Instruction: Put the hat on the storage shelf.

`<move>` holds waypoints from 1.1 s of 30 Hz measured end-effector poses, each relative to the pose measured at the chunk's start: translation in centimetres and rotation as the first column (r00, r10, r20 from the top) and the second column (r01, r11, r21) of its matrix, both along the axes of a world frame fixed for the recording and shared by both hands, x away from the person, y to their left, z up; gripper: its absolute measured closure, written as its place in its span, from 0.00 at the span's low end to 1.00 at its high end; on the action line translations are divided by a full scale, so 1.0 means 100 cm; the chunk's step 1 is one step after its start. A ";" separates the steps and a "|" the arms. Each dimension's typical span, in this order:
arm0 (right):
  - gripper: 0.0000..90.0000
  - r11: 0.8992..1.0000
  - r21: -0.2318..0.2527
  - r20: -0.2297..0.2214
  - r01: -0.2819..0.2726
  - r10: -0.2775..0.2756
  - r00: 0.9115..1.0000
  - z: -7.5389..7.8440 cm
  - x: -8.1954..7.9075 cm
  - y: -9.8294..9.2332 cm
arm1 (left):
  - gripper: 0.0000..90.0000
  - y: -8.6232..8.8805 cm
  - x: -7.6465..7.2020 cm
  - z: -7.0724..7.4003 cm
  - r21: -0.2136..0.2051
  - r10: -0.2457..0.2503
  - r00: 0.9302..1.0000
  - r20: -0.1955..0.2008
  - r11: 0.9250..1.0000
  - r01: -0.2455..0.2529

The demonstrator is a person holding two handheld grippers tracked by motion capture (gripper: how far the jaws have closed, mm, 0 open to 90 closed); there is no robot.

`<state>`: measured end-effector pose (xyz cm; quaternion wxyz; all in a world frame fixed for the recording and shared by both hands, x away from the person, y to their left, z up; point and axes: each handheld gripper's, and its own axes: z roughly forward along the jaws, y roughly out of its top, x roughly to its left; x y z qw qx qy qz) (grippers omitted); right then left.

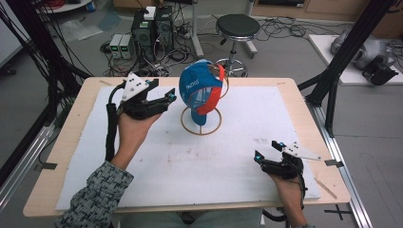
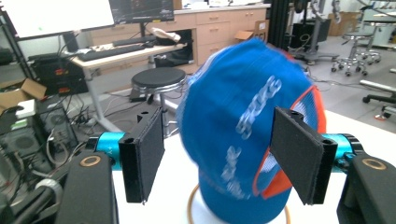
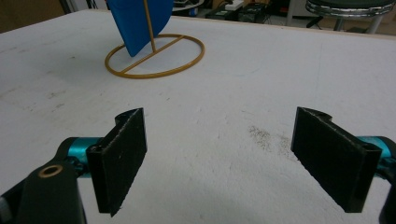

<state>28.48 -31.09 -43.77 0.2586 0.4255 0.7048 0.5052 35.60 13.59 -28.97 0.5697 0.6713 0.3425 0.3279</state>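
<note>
Upper centre of the high view, a blue cap [image 1: 199,90] hangs on a thin wire stand [image 1: 201,124] on the tabletop [image 1: 190,161]. Just left, the left tool [image 1: 159,97] has its jaws apart, level with the cap. Pushing it could tip the light stand. Lower right, the right tool [image 1: 268,149] is spread, empty; nothing blocks either.

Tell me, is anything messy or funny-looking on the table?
Nothing is spilled or broken. The blue cap hangs on its gold wire stand with the brim pointing down. The white mat has faint smudges, including a dark speckled patch.
</note>
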 end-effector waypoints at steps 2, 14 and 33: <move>0.19 1.000 0.003 0.000 -0.003 0.003 1.000 0.000 0.001 0.001 | 0.39 0.008 -0.004 -0.006 0.005 0.012 1.000 0.001 1.000 -0.012; 0.19 1.000 0.002 0.002 -0.007 0.007 1.000 0.000 0.003 0.004 | 0.38 0.056 -0.026 -0.048 0.012 0.051 0.999 0.000 0.999 -0.051; 0.19 1.000 0.022 0.000 -0.014 0.014 1.000 0.001 0.016 0.015 | 0.37 0.113 -0.047 -0.093 -0.027 0.136 0.990 -0.048 0.990 -0.138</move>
